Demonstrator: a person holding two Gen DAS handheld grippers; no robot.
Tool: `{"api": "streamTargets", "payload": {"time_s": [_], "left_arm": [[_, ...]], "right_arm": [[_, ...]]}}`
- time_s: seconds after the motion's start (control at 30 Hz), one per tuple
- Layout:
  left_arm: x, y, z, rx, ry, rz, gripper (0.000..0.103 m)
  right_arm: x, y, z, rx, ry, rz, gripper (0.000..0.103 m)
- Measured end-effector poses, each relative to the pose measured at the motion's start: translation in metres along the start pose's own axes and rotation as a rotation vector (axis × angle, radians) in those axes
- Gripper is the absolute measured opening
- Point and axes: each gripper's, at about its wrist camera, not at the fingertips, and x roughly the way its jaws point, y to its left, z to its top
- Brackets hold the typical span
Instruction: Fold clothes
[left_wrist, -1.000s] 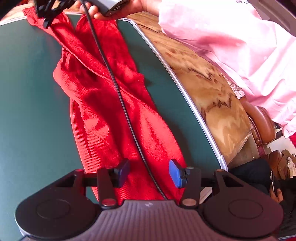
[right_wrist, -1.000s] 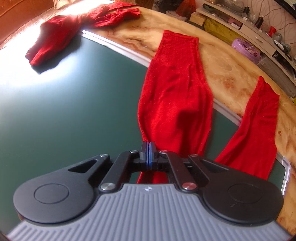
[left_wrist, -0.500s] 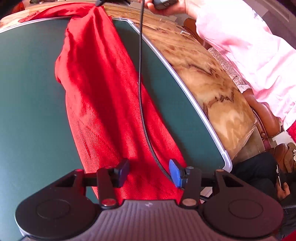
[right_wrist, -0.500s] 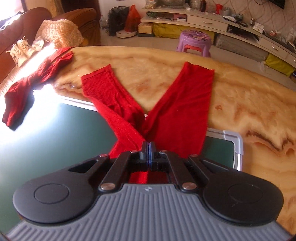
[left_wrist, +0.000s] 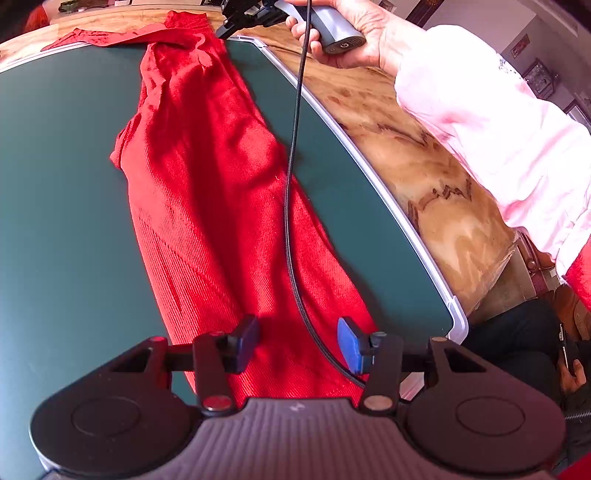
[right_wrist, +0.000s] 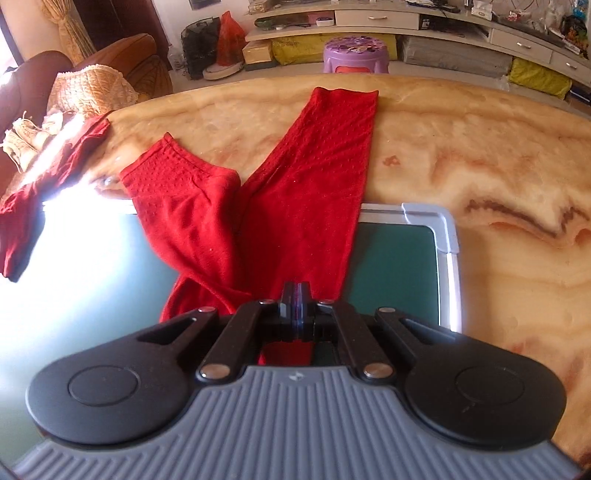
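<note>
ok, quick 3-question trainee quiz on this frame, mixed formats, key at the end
1. True or false: the left gripper has its jaws apart above the red trousers.
2. The right gripper is: A) wide open B) shut on red fabric C) holding the cable.
3. Fill in: the two trouser legs run off the green mat onto the ____ table.

Key: 1 true; 2 B; 3 marble

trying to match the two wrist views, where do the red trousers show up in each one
Left wrist view: the red trousers run up the middle of the green mat, from the open left hand-held gripper to the top edge.
Right wrist view: the trousers fill the centre, both legs spreading onto the marble table, pinched in the shut right hand-held gripper.
Shared landmark: the mat's white rounded corner.
</note>
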Motion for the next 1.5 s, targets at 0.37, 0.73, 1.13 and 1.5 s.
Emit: {"api": "streamTargets", "payload": {"time_s": [0.37, 0.73, 1.13, 1.5], "left_arm": [[0.0, 0.0, 0.001, -0.006, 0.0, 0.0, 0.054], [-0.001, 0.001, 0.001, -0.003, 0.0, -0.004, 0.054], [-0.002, 0.0, 0.001, 0.005, 0.003, 0.004, 0.054], [-0.012, 0.033, 0.066, 0.038, -0.164, 0.136, 0.054]], "right_arm": [[0.006, 0.016, -0.021, -0.081, 0.02, 0.134, 0.048], [-0.014, 0.004, -0.021, -0.009, -0.024, 0.081, 0.004], [0.008, -0.016, -0.031, 0.048, 0.003, -0.003, 0.009], [-0.023, -0.006, -0.032, -0.016, -0.081, -0.007, 0.037]]}}
